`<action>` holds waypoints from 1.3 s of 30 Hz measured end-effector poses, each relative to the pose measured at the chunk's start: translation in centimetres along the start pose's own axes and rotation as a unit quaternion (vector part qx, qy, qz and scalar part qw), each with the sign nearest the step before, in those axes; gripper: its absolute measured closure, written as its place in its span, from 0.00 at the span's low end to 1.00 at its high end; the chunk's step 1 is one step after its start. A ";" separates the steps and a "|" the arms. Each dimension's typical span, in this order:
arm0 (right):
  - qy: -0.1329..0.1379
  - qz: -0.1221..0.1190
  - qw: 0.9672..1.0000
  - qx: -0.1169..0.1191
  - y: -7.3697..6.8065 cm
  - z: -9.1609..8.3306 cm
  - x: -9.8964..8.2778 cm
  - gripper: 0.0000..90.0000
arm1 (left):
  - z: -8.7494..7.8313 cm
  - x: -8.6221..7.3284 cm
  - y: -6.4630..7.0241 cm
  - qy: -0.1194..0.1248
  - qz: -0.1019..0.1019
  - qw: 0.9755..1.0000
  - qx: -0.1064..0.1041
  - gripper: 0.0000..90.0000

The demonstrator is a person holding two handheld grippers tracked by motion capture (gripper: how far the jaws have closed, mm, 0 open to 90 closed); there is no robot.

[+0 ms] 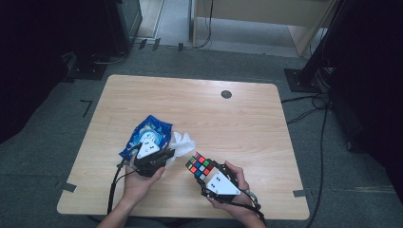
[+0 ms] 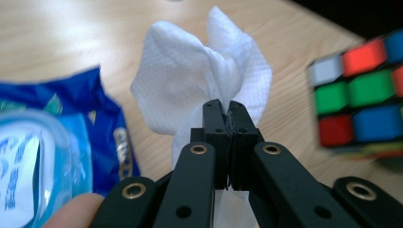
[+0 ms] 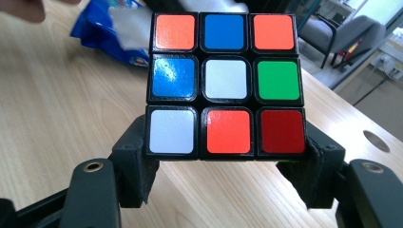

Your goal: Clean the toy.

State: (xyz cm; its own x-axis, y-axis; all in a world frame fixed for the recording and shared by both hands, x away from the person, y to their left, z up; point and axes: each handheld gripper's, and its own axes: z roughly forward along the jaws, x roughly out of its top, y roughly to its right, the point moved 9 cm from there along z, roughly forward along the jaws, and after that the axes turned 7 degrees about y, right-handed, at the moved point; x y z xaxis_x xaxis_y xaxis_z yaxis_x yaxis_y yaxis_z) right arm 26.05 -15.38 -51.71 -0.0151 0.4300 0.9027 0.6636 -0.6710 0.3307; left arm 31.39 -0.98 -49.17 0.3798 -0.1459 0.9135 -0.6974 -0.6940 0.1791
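At the near edge of the light wooden table (image 1: 247, 118), my right gripper (image 1: 205, 175) holds a scrambled plastic puzzle cube with coloured square stickers (image 1: 199, 166), its two black jaws clamped on the cube's lowest row from either side; in the right gripper view the cube (image 3: 227, 85) stands upright and clear of the tabletop, orange, blue and orange squares along its top row, a white square at its centre. To its left, my left gripper (image 1: 167, 153) has its jaws pressed tight together on a crumpled white paper tissue (image 1: 182, 142); in the left gripper view the tissue (image 2: 199, 80) rises from the pinched tips in a loose, puckered tuft, and my fingertip (image 2: 71, 211) shows at the lower left. Just beyond that gripper, a shiny blue plastic tissue packet (image 1: 148, 133) lies flat on the wood, with the tissue at its right edge. Farther back, near the table's far right, sits a small round dark grommet hole (image 1: 226, 94). Past the far edge lies grey carpet (image 1: 237, 61) with black cables (image 1: 304, 99) trailing across it at the right.
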 end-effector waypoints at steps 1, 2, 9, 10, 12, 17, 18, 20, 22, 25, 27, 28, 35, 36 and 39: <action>0.003 -0.001 1.000 0.003 -0.2 0.0 0.1 0.38 | -0.2 0.4 0.5 0.008 0.000 1.000 -0.010 1.00; 0.004 -0.006 1.000 0.005 -0.4 0.1 0.3 0.38 | -0.3 0.6 0.9 0.011 0.001 1.000 -0.019 1.00; 0.008 -0.018 1.000 0.014 -1.5 0.4 0.7 0.38 | -1.0 1.7 4.3 0.024 -0.028 0.993 -0.109 1.00; 0.007 -0.019 1.000 0.013 -1.5 0.5 0.7 0.38 | -1.1 1.9 4.8 0.025 -0.030 0.991 -0.125 1.00; 0.007 -0.018 1.000 0.012 -1.6 0.5 0.7 0.38 | -1.2 2.0 5.6 0.023 -0.025 0.989 -0.141 1.00; 0.016 -0.020 1.000 0.003 -1.3 0.3 1.0 0.38 | -0.9 1.8 5.1 0.017 -0.031 0.990 -0.133 1.00; 0.020 -0.019 1.000 0.001 -1.3 0.2 1.2 0.38 | -0.8 1.6 4.8 0.015 -0.039 0.991 -0.130 1.00; 0.025 -0.020 0.999 -0.006 -1.2 0.0 1.4 0.38 | -0.5 1.0 4.2 0.007 -0.045 0.991 -0.122 1.00; 0.029 -0.018 0.999 -0.007 -1.1 -0.1 1.6 0.38 | -0.1 0.5 3.8 -0.004 -0.039 0.993 -0.108 1.00; 0.031 -0.017 0.999 -0.005 -1.1 -0.2 1.7 0.38 | 0.2 0.2 3.6 -0.011 -0.045 0.994 -0.103 1.00; 0.031 -0.017 0.999 -0.004 -1.1 -0.1 1.7 0.38 | 0.0 0.4 3.8 -0.008 -0.049 0.993 -0.106 1.00; 0.031 -0.017 0.999 -0.003 -1.2 -0.1 1.7 0.38 | -0.2 0.7 4.0 -0.003 -0.051 0.992 -0.111 1.00; 0.033 -0.018 0.999 -0.003 -1.2 -0.2 1.7 0.38 | -1.4 2.3 5.4 0.021 -0.053 0.988 -0.145 1.00; 0.035 -0.018 0.999 -0.004 -1.1 -0.2 1.8 0.38 | -1.4 2.3 5.3 0.020 -0.055 0.987 -0.147 1.00; 0.040 -0.022 0.999 -0.004 -1.2 -0.4 2.0 0.38 | -0.8 1.5 4.6 0.008 -0.050 0.991 -0.126 1.00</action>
State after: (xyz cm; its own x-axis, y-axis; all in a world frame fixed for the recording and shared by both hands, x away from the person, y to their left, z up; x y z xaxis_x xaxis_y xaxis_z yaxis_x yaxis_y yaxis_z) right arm 24.96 -13.93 -50.19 -0.1041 0.4089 0.9066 0.6557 -0.6572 0.3717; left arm 28.27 -3.77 -46.68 0.4466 -0.0731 0.8918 -0.7872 -0.5059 0.3527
